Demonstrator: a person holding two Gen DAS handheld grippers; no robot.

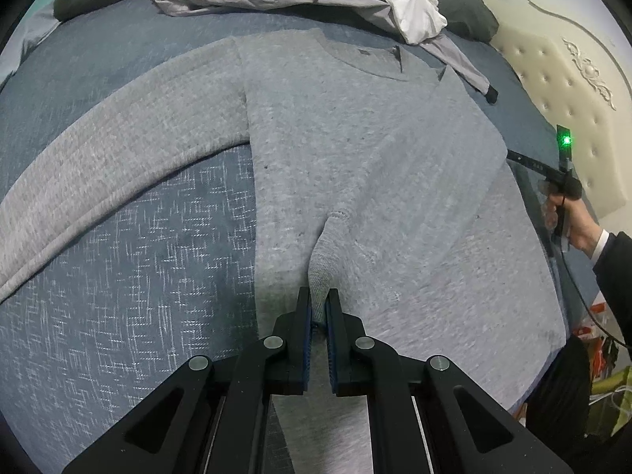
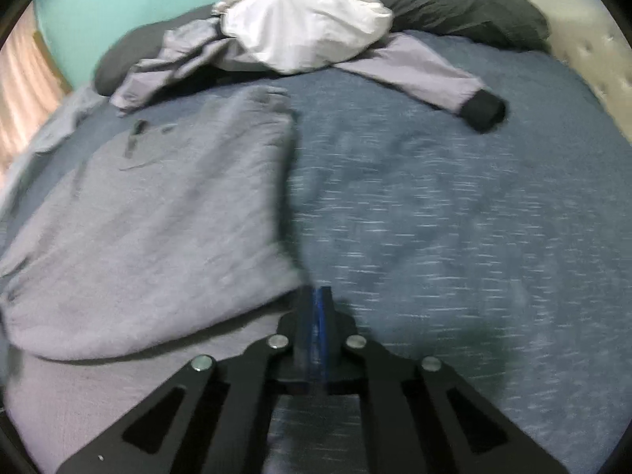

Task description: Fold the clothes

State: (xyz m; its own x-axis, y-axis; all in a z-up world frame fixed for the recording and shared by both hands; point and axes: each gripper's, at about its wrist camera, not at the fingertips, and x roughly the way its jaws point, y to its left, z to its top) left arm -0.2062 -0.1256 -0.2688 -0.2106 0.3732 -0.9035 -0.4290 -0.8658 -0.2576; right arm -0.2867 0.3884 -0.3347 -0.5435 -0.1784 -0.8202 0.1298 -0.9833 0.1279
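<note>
Bed: blue-grey woven cover (image 1: 130,276) is carrying all the clothes; no box or basket is showing.
Sweater: grey knit sweater (image 1: 355,138) is lying flat on the bed, neckline toward the far side, 1 sleeve (image 1: 98,166) stretching out to the left, the other sleeve folded across the body.
Cuff: ribbed cuff (image 1: 322,264) of the folded sleeve is rising off the sweater body into the left tool.
Left tool: left tool (image 1: 319,308) is pointing steeply down, its blue pads nearly together and pinching the cuff.
Right tool: right tool (image 2: 316,304) is angling down just beside the sweater's folded edge; its jaws are pressed together, and I cannot tell whether any cloth is caught between them (view blurred).
Right hand: hand (image 1: 572,217) is gripping the right tool's handle at the sweater's right edge, dark sleeve at the wrist.
Other clothes: lilac jacket (image 2: 414,67) with black cuff and a crumpled white garment (image 2: 300,27) are piling at the far side against dark pillows (image 2: 454,4).
</note>
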